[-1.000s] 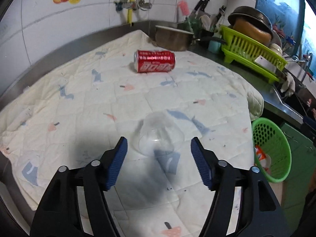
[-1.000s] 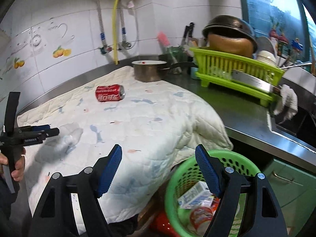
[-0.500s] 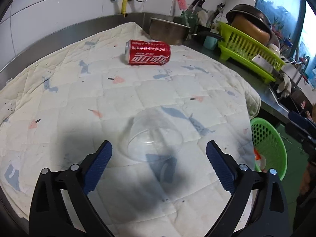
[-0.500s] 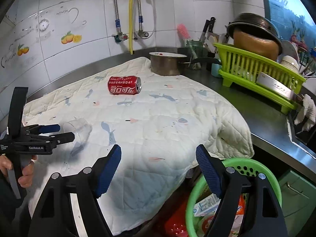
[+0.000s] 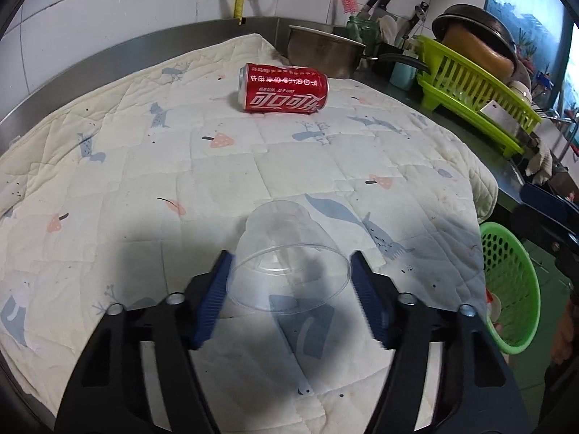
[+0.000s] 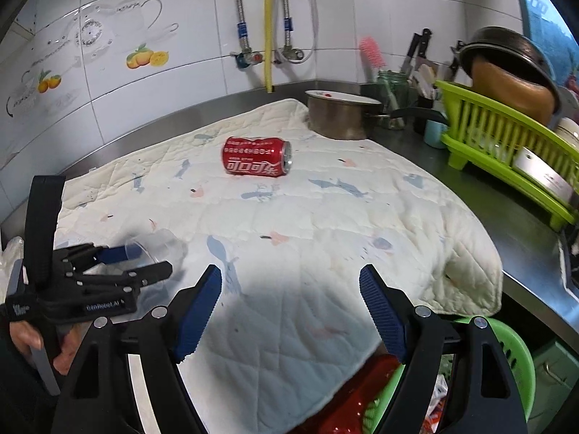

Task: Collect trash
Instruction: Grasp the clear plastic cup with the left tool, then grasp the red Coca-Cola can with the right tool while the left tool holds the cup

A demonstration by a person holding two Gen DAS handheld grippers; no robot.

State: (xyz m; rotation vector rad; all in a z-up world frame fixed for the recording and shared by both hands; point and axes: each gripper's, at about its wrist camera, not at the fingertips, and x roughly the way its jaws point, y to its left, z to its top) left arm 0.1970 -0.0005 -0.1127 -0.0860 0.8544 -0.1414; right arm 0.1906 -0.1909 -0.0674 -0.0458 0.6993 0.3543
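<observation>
A clear plastic cup lies on its side on the quilted cloth, its mouth toward me. My left gripper has a finger on each side of the cup's rim, touching or nearly touching it; it also shows in the right wrist view around the cup. A red cola can lies on its side farther back, also in the right wrist view. My right gripper is open and empty above the cloth's near edge. A green trash basket stands below the counter at right.
A metal pot, a utensil jar and a green dish rack with a wok stand along the back right. The quilted cloth covers the steel counter. The basket holds trash. A tiled wall runs behind.
My left gripper has moved forward and narrowed around the clear cup's rim. My right gripper has risen and swung left from the basket toward the cloth.
</observation>
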